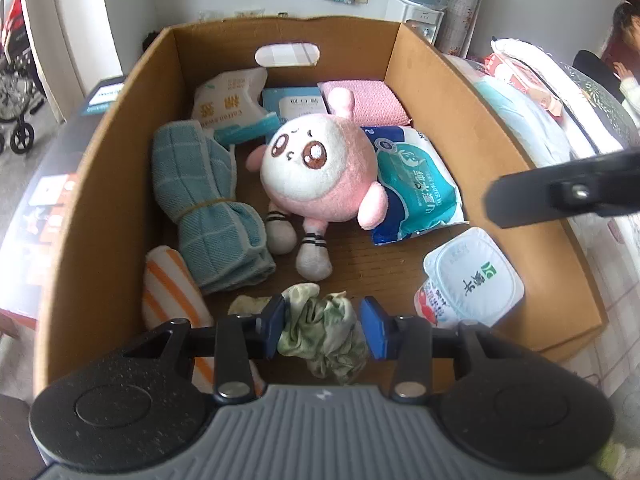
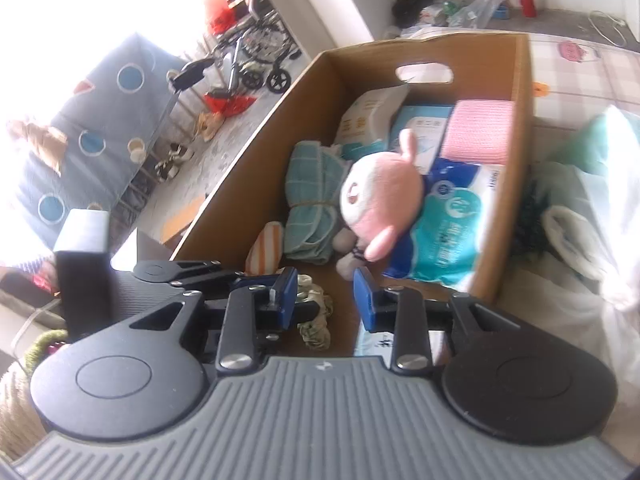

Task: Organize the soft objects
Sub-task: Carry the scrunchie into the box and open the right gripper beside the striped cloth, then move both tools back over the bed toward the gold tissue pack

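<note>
Cardboard box (image 1: 472, 128) crowded by plush (image 1: 320, 172), towel (image 1: 204, 208); both grippers' fingers (image 1: 274, 320) parted, holding nothing.

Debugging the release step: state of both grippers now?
Left gripper: open, green crumpled cloth between the jaws, not pinched.
Right gripper: open, holding nothing.

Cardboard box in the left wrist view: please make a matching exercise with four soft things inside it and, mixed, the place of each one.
Things:
1. pink and white plush toy
2. rolled teal checked towel
3. crumpled pale green cloth
4. folded pink knitted cloth

Places:
A. between the pads of the left gripper
B. far right corner of the brown cardboard box
C. middle of the box floor
D. along the left wall

Pairs: 1-C, 2-D, 3-A, 4-B
</note>
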{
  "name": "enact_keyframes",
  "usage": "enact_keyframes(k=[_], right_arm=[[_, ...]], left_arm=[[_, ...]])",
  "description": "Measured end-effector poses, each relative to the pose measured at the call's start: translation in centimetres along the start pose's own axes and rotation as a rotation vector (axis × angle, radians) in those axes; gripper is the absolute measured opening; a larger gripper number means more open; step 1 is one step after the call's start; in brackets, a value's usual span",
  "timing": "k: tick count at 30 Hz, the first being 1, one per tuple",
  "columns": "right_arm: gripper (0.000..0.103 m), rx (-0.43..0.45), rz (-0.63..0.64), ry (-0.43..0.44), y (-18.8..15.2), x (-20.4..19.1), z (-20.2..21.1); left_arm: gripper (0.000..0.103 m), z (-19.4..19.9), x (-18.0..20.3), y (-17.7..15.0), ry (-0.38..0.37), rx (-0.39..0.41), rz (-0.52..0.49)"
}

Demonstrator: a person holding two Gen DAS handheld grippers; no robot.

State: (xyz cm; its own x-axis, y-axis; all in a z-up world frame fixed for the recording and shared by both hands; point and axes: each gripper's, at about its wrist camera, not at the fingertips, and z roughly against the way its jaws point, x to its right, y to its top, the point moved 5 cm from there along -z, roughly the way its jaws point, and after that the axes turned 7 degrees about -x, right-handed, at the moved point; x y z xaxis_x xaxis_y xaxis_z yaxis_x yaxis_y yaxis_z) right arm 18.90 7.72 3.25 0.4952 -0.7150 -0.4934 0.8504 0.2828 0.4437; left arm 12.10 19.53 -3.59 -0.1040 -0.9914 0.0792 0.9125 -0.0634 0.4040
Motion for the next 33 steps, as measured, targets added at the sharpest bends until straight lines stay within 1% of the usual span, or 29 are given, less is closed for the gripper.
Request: enact_keyframes(k=[8,12,14,19,20,22,23,25,27,28,30,33], right_arm=[[0.031,0.016,-0.046,-0.014,-1.2,2.2,1.2],[0.031,0.014,-0.063,-0.011,-1.6,2.9,1.1],[0.031,0.011,-0.065,-0.010,-1.7,3.1,1.0],[0.031,0.001,-0.075,0.000,-1.8,3.4,0.5],[0.031,-0.001,-0.076,0.002,-1.8,3.4,0.3],[0.032,0.000,-0.074,0.009,-1.6,3.3,0.1],[0.032,-0.002,-0.075,0.011,-1.6,3.2,0.0],[0.032,-0.004,-0.079,0.017,-1.5,3.2,-0.2],[0.032,-0.006,-0.078,0.019,-1.6,3.0,-0.3],[0.032,-0.008,-0.077,0.020,-1.6,3.0,-0.3],[0.032,-0.010,-0.075,0.019,-1.6,3.0,-0.3],[0.032,-0.012,-0.073,0.018,-1.5,3.0,-0.4]], left_arm=[[0.044,-0.9,-0.2,2.3,-0.029,0.077,0.083],[0.044,-0.5,-0.5,2.9,-0.048,0.092,0.116],[0.044,0.3,-0.6,3.0,-0.048,0.110,0.103],[0.043,2.3,-0.5,2.6,0.001,0.158,0.034],[0.043,2.3,-0.4,2.5,0.010,0.150,0.020],[0.041,1.5,-0.1,2.5,0.033,0.108,-0.006],[0.039,0.8,0.0,2.4,0.047,0.082,-0.019],[0.031,-0.6,0.3,2.4,0.079,0.030,-0.044],[0.030,-1.9,0.6,2.5,0.101,-0.011,-0.071],[0.026,-2.3,0.7,2.5,0.110,-0.024,-0.085],[0.027,-2.4,0.8,2.6,0.134,-0.043,-0.110],[0.025,-3.2,1.0,2.1,0.158,-0.132,-0.175]])
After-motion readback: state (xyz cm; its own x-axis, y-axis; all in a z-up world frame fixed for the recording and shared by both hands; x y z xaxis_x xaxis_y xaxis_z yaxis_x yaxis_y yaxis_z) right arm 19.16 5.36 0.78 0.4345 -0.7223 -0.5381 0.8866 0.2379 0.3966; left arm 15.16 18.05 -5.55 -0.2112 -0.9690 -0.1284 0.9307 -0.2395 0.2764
